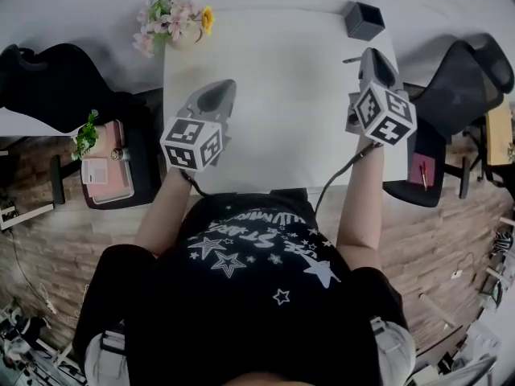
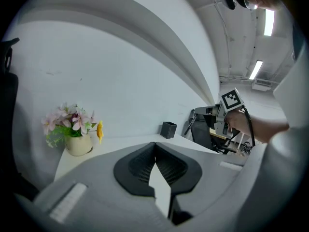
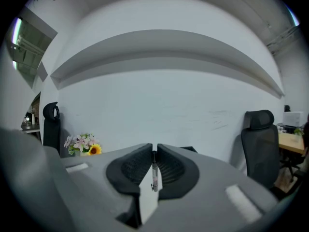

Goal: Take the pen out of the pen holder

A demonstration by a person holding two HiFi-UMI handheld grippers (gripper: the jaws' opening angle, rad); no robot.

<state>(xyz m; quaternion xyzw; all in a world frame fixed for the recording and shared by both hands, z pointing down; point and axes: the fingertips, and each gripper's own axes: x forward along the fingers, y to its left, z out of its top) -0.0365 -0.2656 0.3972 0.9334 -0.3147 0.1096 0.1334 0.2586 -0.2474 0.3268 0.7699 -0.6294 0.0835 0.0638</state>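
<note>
Pen between jaws of right gripper

Pen mostly tucked behind right gripper from overhead, only a dark sliver pokes out left. Pen holder approx. all hidden behind jaws, right gripper view. Black chair cut by left edge.

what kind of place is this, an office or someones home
Most likely an office or lab workspace: a plain white desk with a black pen holder, black office chairs on either side, and strip lights on the ceiling.
</note>
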